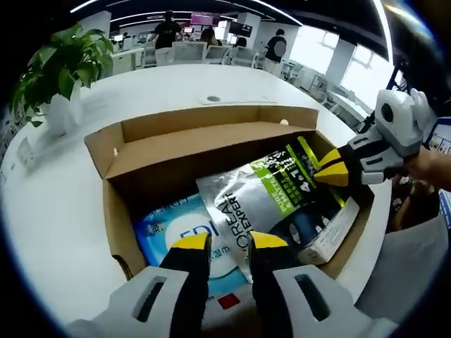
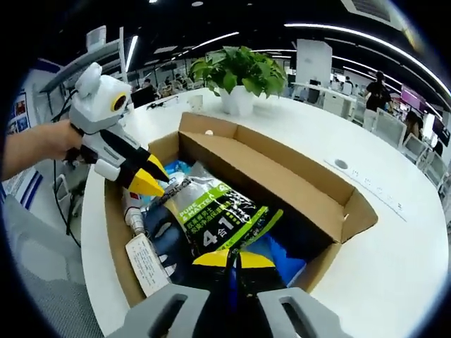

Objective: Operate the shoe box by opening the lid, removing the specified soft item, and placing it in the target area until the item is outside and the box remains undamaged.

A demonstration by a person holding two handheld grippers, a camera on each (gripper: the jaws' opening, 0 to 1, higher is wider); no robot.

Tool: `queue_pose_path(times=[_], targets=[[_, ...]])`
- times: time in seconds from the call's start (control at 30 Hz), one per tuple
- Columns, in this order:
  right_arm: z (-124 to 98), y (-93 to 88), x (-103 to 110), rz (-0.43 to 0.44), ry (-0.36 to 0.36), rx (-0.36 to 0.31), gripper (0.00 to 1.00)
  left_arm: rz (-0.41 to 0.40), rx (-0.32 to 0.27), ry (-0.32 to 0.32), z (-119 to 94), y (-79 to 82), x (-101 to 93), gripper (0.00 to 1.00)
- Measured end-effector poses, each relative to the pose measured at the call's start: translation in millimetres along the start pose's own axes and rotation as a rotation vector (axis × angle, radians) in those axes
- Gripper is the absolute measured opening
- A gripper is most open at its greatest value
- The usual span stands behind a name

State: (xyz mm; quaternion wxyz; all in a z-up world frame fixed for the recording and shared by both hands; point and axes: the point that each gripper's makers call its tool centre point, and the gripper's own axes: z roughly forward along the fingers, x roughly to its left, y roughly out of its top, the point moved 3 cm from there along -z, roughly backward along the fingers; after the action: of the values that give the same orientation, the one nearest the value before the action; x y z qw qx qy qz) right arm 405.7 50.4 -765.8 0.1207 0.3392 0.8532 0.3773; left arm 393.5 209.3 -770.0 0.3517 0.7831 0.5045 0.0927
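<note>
An open brown cardboard shoe box stands on a white round table, its lid flaps folded up. Inside lies a silver soft pouch with a green and black label. My left gripper stands open at the pouch's near end, the pouch's edge between its yellow tips. My right gripper is shut on the pouch's green-labelled end at the box's opposite side.
Under the pouch sit a blue pack, a dark blue item and a small white carton. A potted plant stands on the table beyond the box. People and desks are far behind.
</note>
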Motion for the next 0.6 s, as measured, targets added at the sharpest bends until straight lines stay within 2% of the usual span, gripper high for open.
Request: queue_pose_path(times=[0.3, 0.6], targets=[[0, 0.0, 0, -0.012, -0.002, 0.003, 0.0, -0.061, 0.004, -0.029, 9, -1.2, -1.0, 0.12], [0, -0.1, 0, 0.035, -0.002, -0.006, 0.0, -0.12, -0.007, -0.033, 10, -2.1, 1.3, 0.05]])
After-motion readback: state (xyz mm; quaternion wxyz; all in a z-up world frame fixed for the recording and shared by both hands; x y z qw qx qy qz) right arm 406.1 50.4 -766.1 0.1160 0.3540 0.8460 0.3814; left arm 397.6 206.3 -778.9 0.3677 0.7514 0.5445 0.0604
